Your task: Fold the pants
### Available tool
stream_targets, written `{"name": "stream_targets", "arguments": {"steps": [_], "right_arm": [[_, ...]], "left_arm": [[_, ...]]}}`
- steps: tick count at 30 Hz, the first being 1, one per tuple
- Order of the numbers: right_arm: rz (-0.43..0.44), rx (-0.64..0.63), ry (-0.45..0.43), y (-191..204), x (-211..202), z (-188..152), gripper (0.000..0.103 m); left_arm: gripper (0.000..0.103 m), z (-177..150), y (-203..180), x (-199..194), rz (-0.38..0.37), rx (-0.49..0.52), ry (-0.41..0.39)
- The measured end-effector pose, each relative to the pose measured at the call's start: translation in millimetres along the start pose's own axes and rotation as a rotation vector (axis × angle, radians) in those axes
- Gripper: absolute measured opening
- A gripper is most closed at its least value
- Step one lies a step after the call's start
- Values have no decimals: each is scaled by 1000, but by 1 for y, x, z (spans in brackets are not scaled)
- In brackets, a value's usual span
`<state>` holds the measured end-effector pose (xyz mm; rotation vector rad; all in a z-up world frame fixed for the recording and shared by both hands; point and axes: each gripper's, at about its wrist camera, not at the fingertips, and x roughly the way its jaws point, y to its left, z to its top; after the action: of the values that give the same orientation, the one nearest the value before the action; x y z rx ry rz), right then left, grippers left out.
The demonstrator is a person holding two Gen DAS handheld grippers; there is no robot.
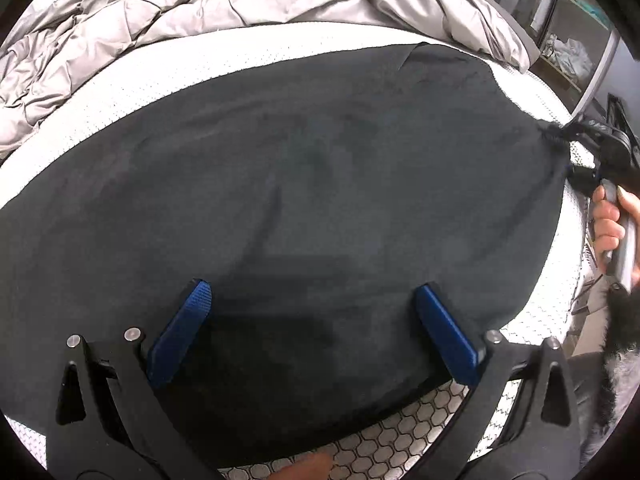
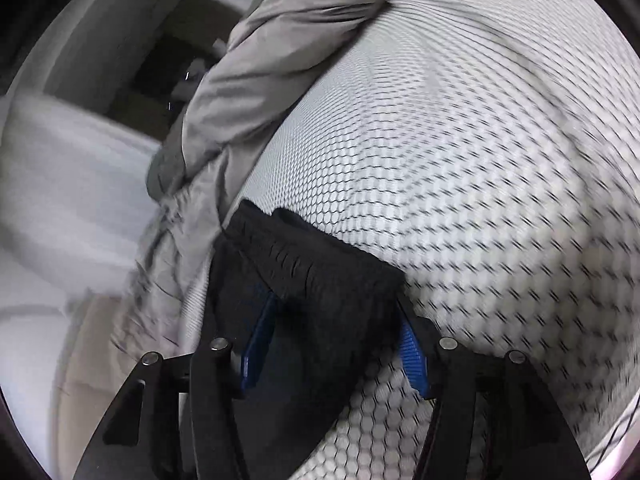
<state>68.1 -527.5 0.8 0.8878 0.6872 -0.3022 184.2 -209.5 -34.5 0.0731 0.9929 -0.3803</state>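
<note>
Pants (image 1: 300,184), dark soft fabric, lay flat under my left gripper (image 1: 312,332), jaws spread and empty. Right gripper (image 2: 336,344) pinched their gathered waistband (image 2: 312,260). I judged the fold needed this grip firm, carried evenly across.

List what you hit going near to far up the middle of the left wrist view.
Left gripper with jaws open → black pants spread flat → bare strip of white hex-patterned mattress → crumpled grey comforter at the far edge.
</note>
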Motion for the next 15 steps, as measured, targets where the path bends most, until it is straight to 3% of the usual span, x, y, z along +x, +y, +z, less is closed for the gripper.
{"name": "stream_targets", "arguments": {"steps": [3, 8, 12, 15], "right_arm": [[0, -74, -54, 19, 3, -1, 19], [20, -288, -164, 83, -3, -8, 14], [186, -421, -103, 160, 2, -39, 13], [339, -672, 24, 236, 21, -107, 13]], "left_arm": [[102, 1, 5, -9, 0, -20, -11], [102, 3, 51, -36, 45, -184, -85], [102, -2, 97, -60, 64, -313, -128], [102, -13, 129, -75, 100, -369, -142]]}}
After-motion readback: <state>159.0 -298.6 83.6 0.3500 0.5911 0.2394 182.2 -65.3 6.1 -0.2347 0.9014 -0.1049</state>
